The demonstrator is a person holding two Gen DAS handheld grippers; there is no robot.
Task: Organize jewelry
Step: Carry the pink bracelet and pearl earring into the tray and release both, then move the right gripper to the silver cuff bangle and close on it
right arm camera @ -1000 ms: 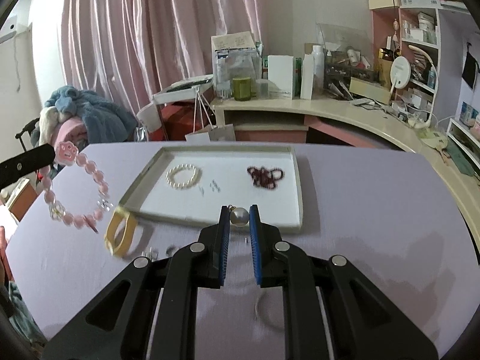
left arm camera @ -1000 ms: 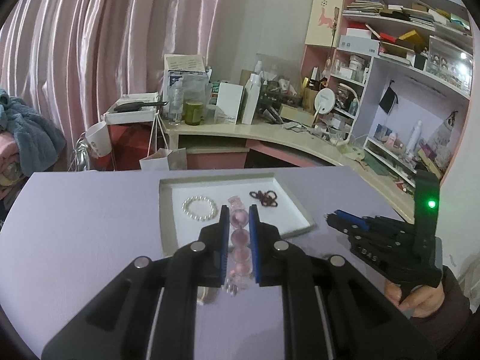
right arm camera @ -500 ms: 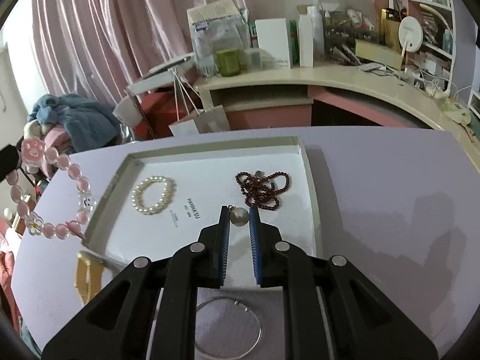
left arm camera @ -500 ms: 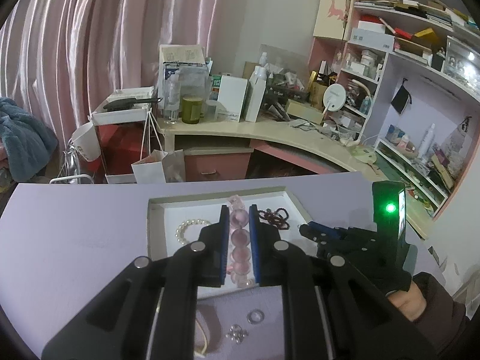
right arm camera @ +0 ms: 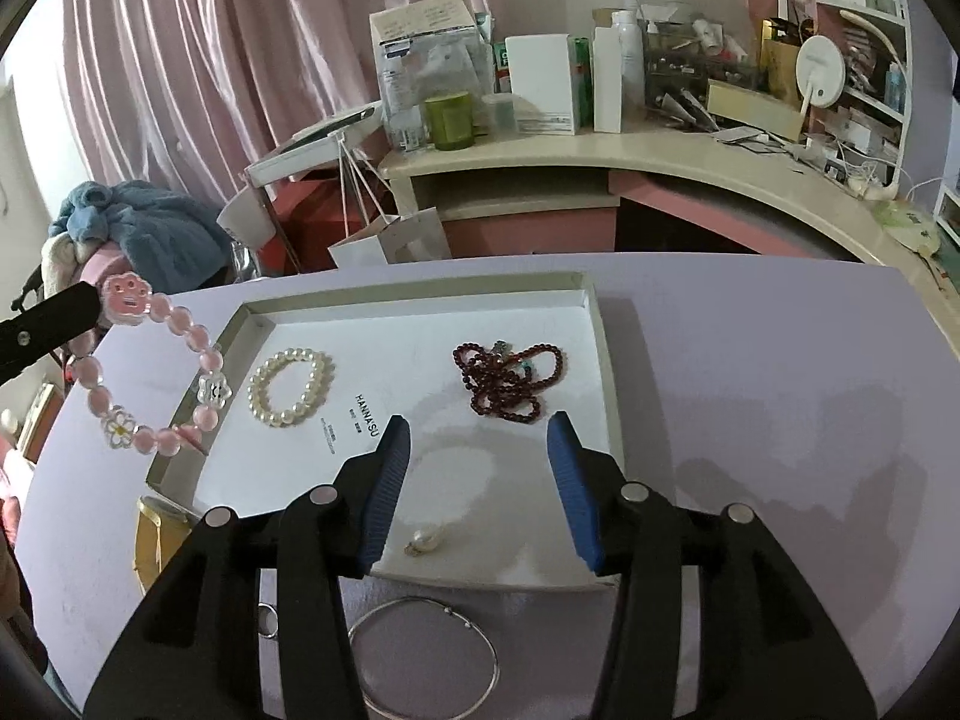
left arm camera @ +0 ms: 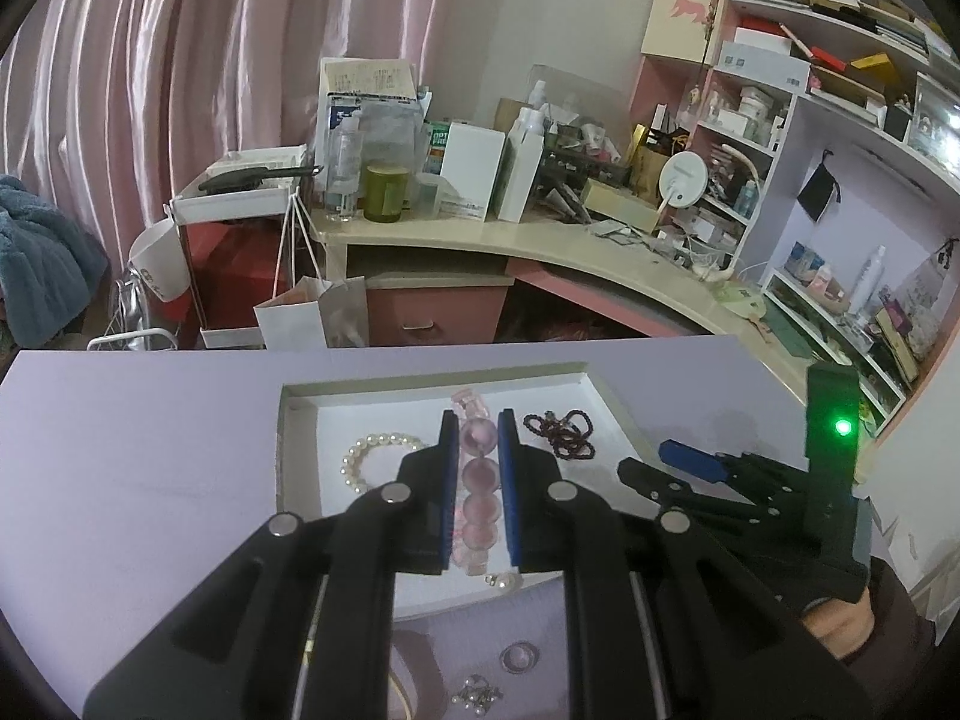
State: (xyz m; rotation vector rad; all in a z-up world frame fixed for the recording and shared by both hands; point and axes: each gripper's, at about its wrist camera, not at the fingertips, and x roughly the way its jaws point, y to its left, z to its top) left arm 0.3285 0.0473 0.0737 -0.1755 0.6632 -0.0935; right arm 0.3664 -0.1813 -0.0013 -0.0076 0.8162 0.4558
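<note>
A shallow white tray (right arm camera: 609, 372) lies on the lilac table. In it lie a pearl bracelet (right arm camera: 292, 386), a dark red bead strand (right arm camera: 509, 378) and a pearl earring (right arm camera: 425, 540) near the front edge. My right gripper (right arm camera: 480, 450) is open and empty above the earring. My left gripper (left arm camera: 474, 438) is shut on a pink bead bracelet (left arm camera: 478, 480) and holds it above the tray; the bracelet (right arm camera: 150, 372) hangs at the left of the right wrist view. The right gripper also shows in the left wrist view (left arm camera: 672, 468).
On the table in front of the tray lie a thin silver bangle (right arm camera: 423, 660), a ring (right arm camera: 268, 621), a yellow bangle (right arm camera: 157, 534) and a small cluster earring (left arm camera: 477, 693). A cluttered desk (right arm camera: 600, 156) and shelves (left arm camera: 840, 120) stand beyond the table.
My right gripper has opened and let the pearl earring fall into the tray. My left gripper has carried the pink bracelet forward over the tray.
</note>
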